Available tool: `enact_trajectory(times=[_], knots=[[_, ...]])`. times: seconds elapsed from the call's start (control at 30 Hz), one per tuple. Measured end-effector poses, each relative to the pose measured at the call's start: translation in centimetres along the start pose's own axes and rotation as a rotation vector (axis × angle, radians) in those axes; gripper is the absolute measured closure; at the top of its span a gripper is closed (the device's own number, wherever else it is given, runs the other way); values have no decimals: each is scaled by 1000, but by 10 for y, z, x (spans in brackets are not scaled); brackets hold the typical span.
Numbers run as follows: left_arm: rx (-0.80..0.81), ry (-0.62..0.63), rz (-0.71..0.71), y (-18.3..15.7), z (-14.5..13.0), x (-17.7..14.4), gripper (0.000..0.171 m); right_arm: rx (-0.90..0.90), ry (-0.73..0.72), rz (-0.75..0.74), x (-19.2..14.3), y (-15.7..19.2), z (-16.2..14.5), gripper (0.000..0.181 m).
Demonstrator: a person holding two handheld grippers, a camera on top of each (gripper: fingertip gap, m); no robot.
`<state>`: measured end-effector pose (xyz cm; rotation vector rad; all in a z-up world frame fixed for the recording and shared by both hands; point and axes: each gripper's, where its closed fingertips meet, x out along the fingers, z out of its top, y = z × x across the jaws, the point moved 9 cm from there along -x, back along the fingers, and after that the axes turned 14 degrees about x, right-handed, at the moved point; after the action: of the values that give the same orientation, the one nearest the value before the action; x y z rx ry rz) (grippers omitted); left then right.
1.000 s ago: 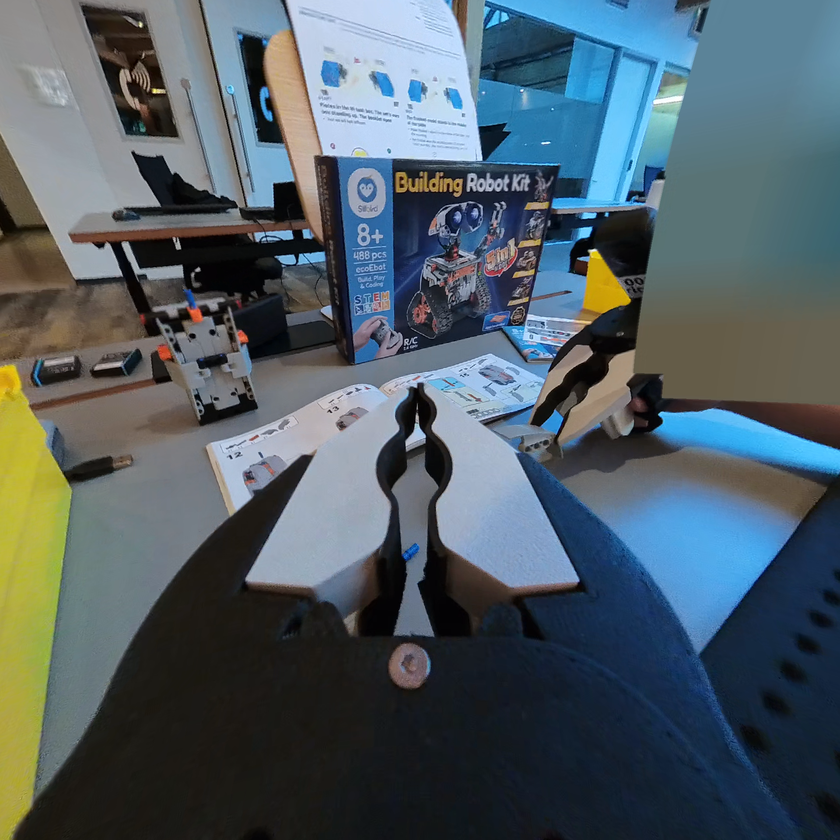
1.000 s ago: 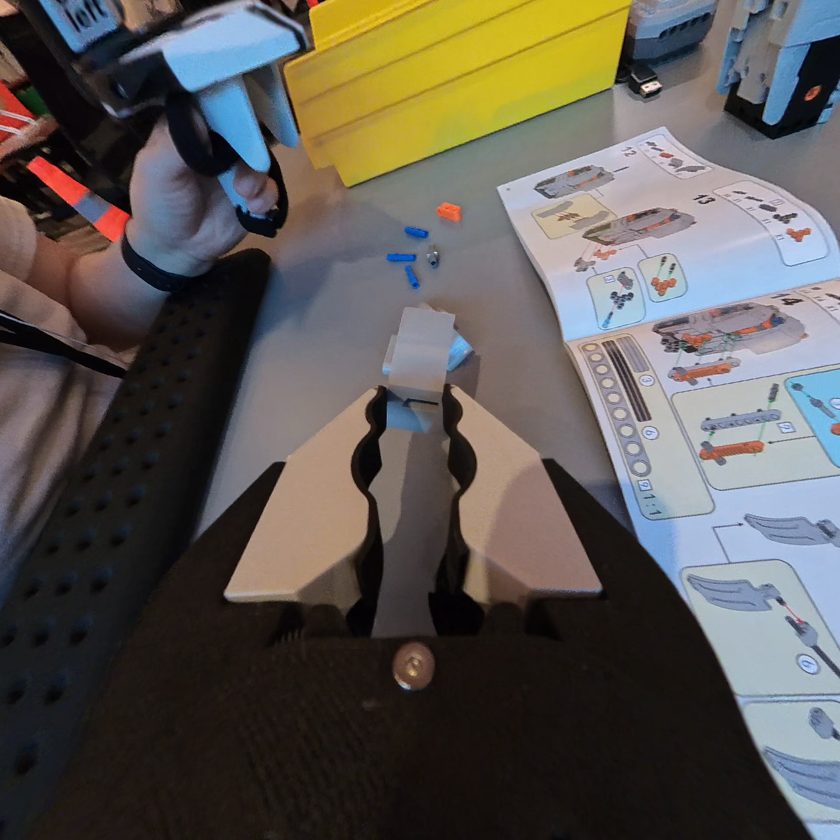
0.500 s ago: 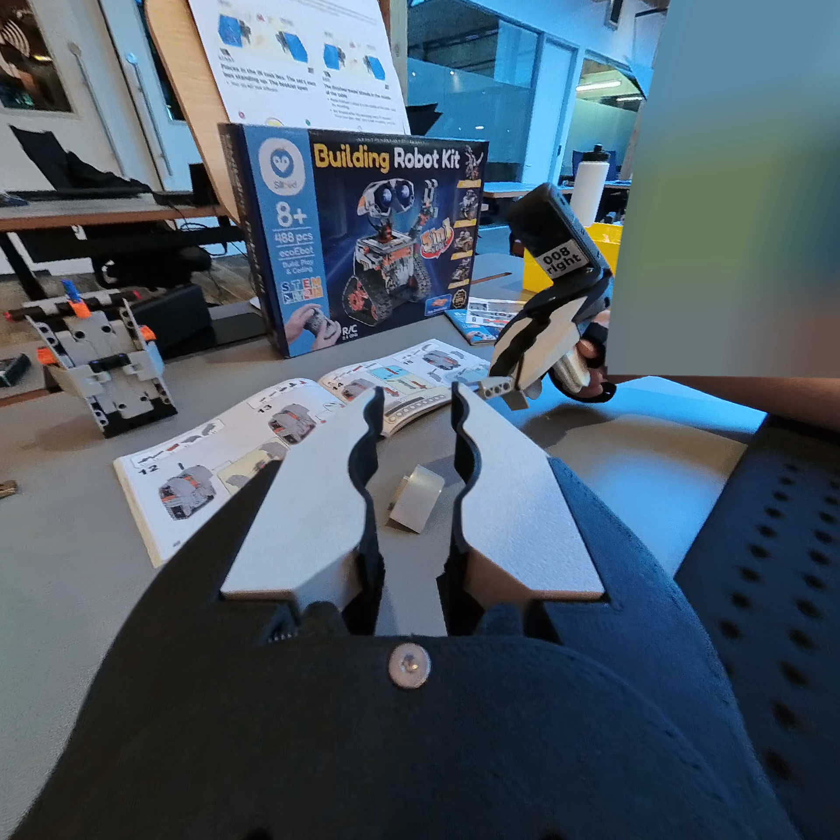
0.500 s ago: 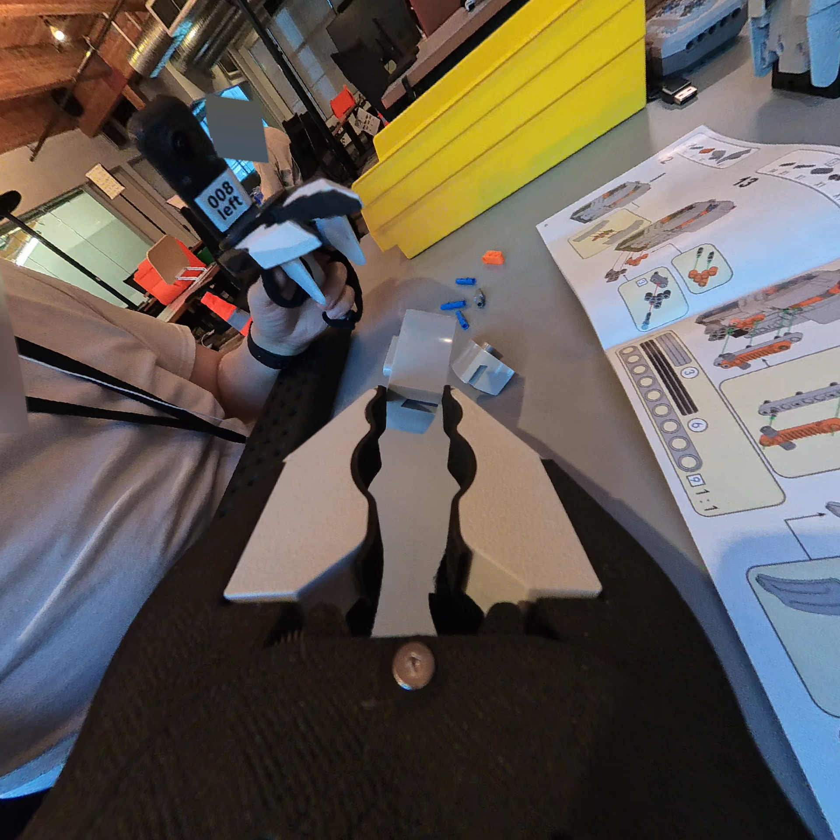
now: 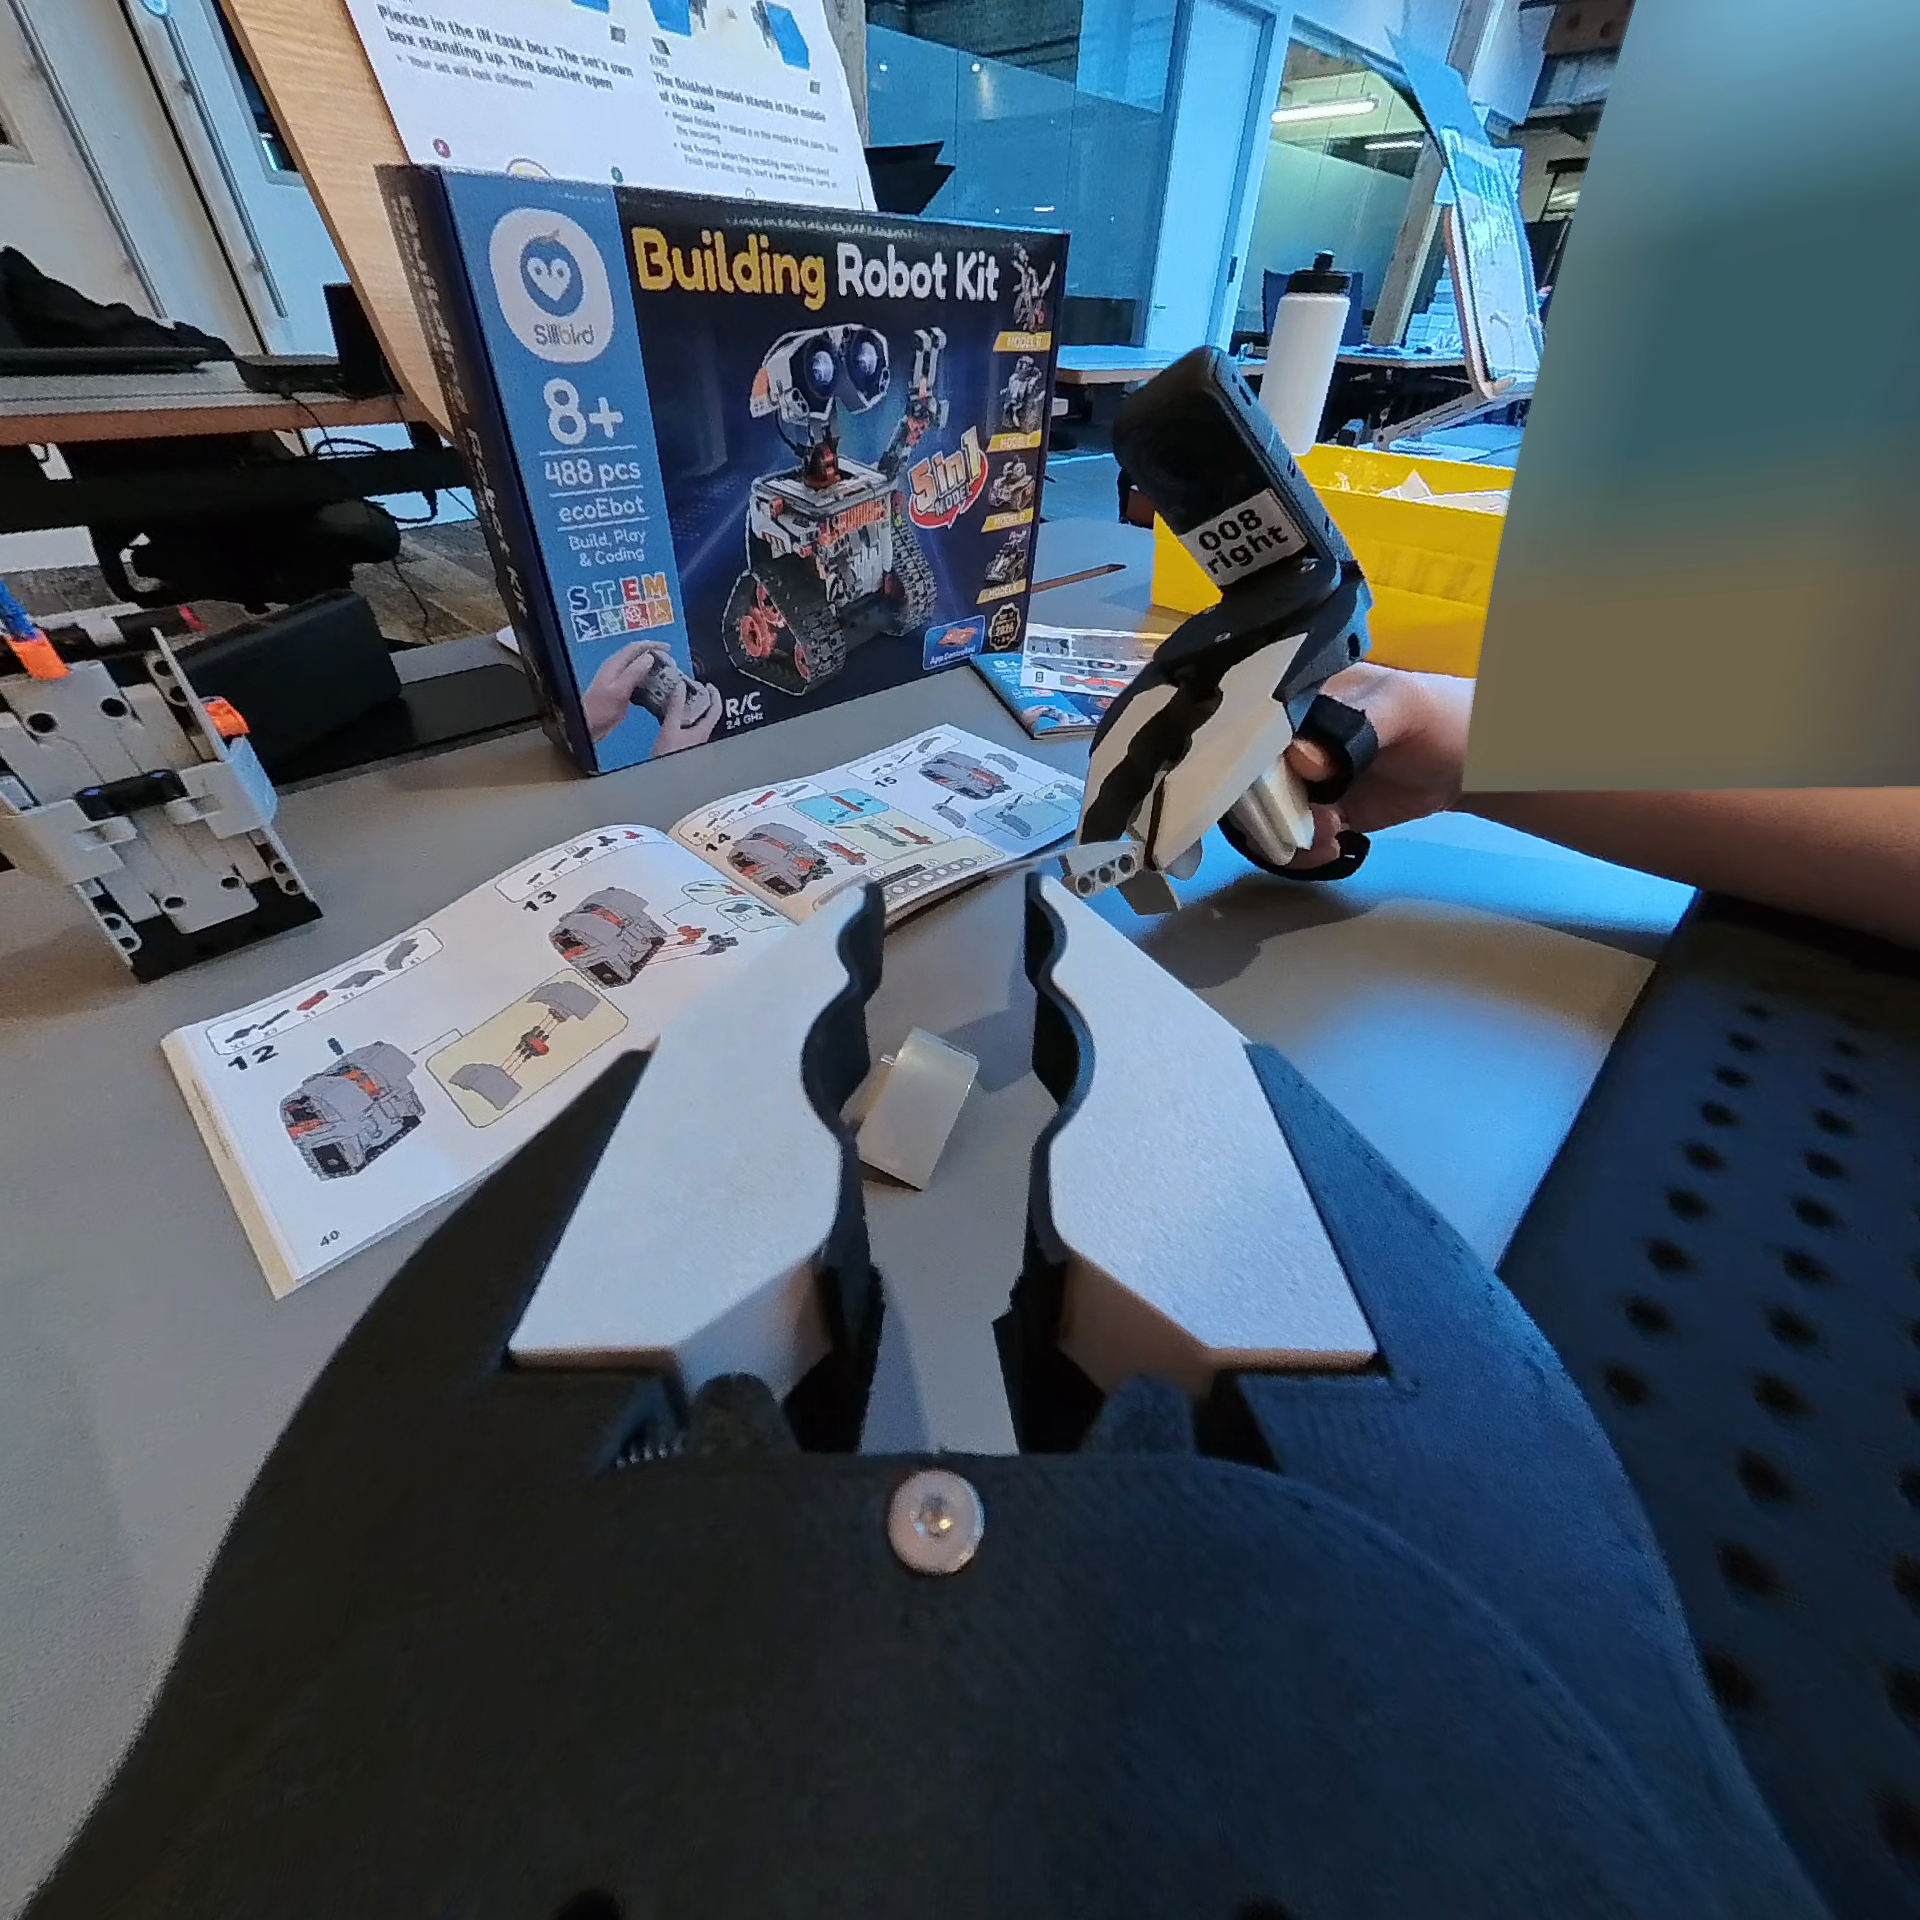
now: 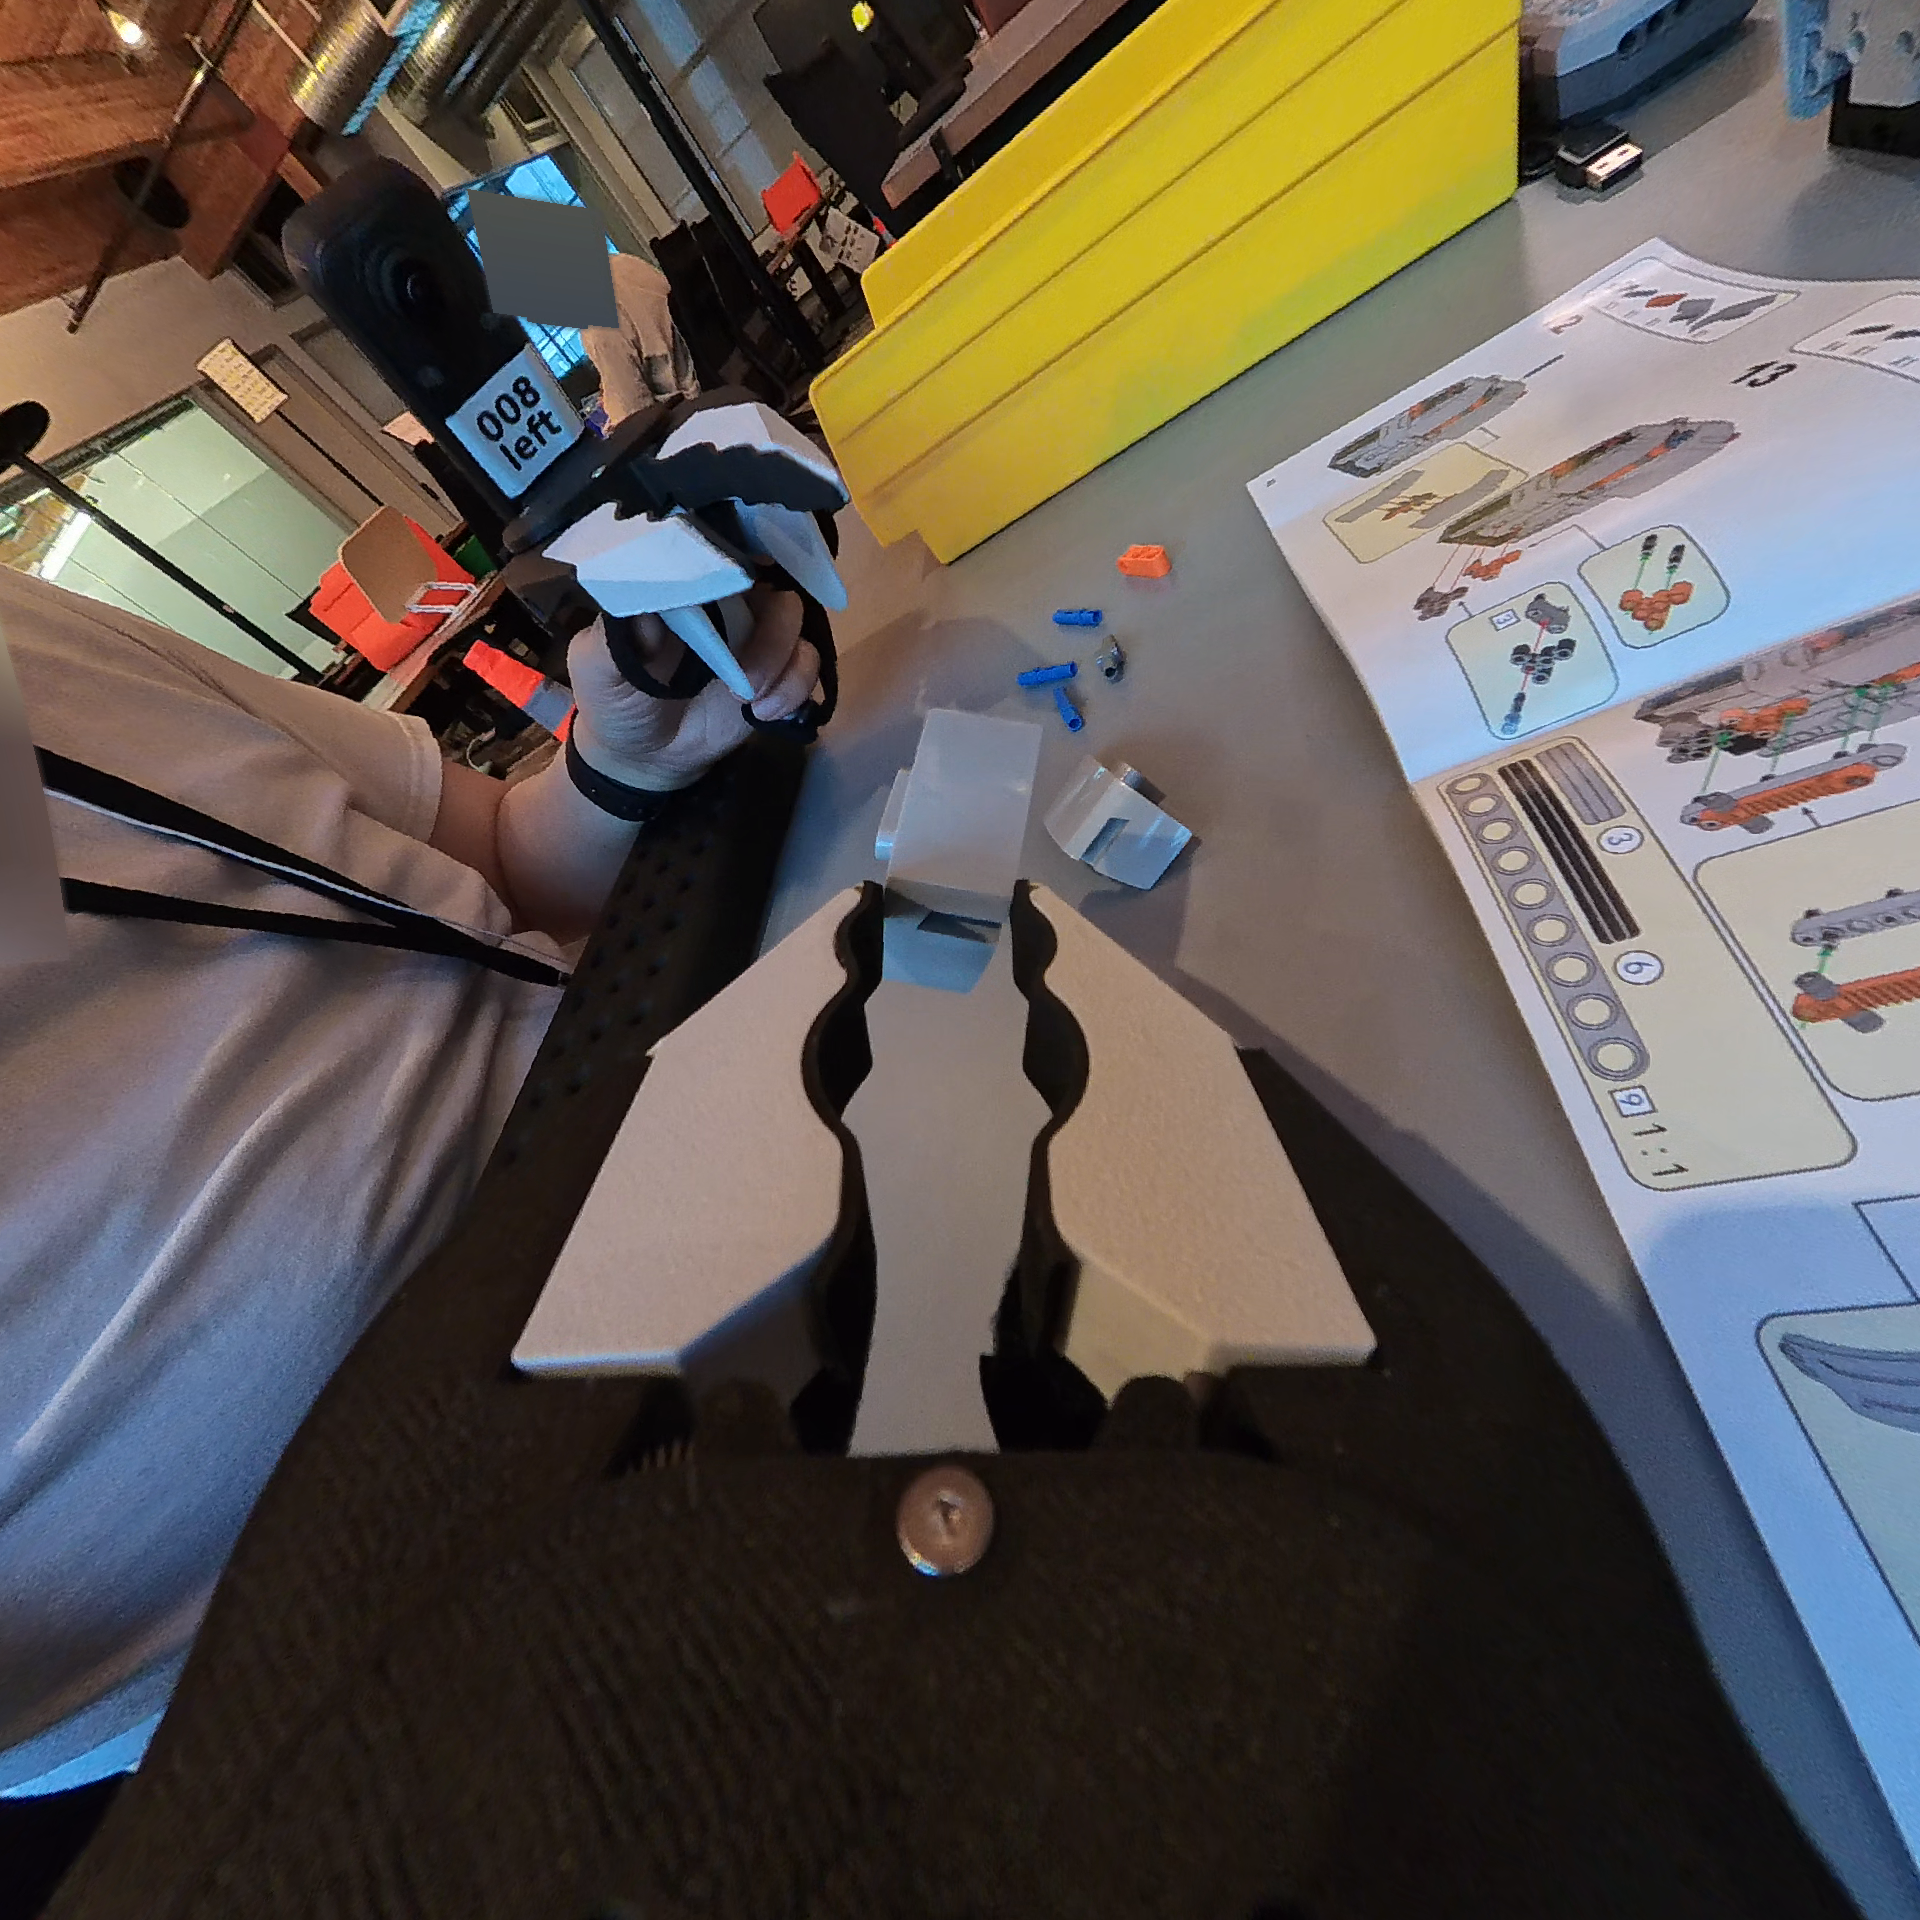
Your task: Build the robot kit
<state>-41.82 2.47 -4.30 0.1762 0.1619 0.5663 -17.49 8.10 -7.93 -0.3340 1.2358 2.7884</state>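
From the left wrist view, the left gripper (image 5: 951, 914) hangs above the grey worktop (image 5: 1403, 1049) with its jaws parted and nothing between them that they touch — a small pale grey plastic piece (image 5: 914, 1107) lies on the worktop below the gap. Beyond it an open instruction booklet (image 5: 499, 1008) lies flat, and a boxed robot kit (image 5: 769, 468) stands upright toward the far edge. At the left edge stands a half-built grey model (image 5: 125, 821).

From the right wrist view, the right gripper (image 6: 940, 904) is closed on a grey panel piece (image 6: 961, 831), pinched only at its near end between the tips, the rest jutting forward. A second grey piece (image 6: 1117, 826) lies just beside it on the worktop. Farther on are three blue pins (image 6: 1060, 665), a small dark connector (image 6: 1112, 660) and an orange brick (image 6: 1143, 561), near a yellow bin (image 6: 1195, 260).

The grip looks shallow, so the panel could pivot or slip out if it is turned or knocked against something. The loose pins are round and could roll if either gripper sweeps through them.
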Motion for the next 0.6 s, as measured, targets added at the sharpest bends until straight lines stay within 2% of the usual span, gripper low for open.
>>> enact_trajectory(times=[0.6], knots=[[-11, 55, -42, -3, -6, 4, 149, 45, 5, 38, 2, -2, -2, 157]])
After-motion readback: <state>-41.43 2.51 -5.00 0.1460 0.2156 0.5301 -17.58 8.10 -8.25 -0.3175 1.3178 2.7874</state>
